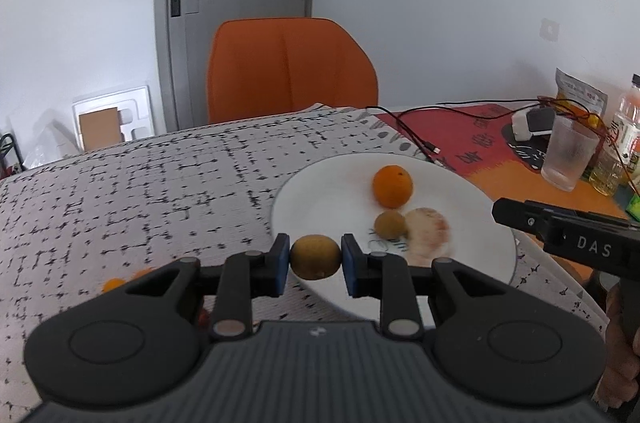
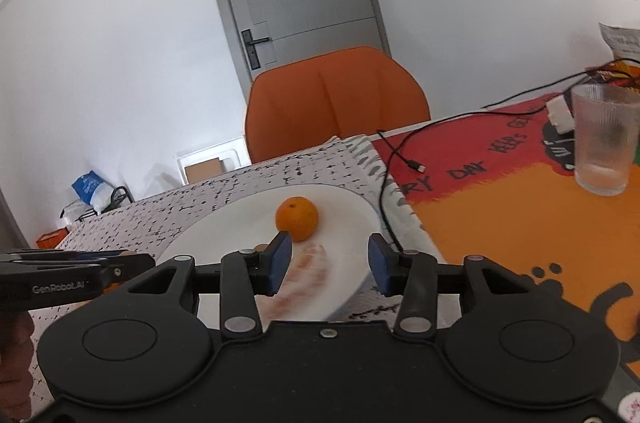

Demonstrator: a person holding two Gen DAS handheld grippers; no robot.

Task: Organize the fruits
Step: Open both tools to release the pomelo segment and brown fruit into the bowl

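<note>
My left gripper is shut on a small brown-green round fruit and holds it over the near left rim of a white plate. On the plate lie an orange, a second small brown fruit and a pale pink peeled fruit. My right gripper is open and empty above the plate, with the orange just beyond its left finger and the blurred pink fruit between the fingers. The right gripper's body also shows in the left wrist view.
The table has a black-and-white patterned cloth and an orange-red mat. A ribbed glass, black cables, bottles and a snack bag stand at the right. An orange chair is behind. Small orange fruits lie left of my left gripper.
</note>
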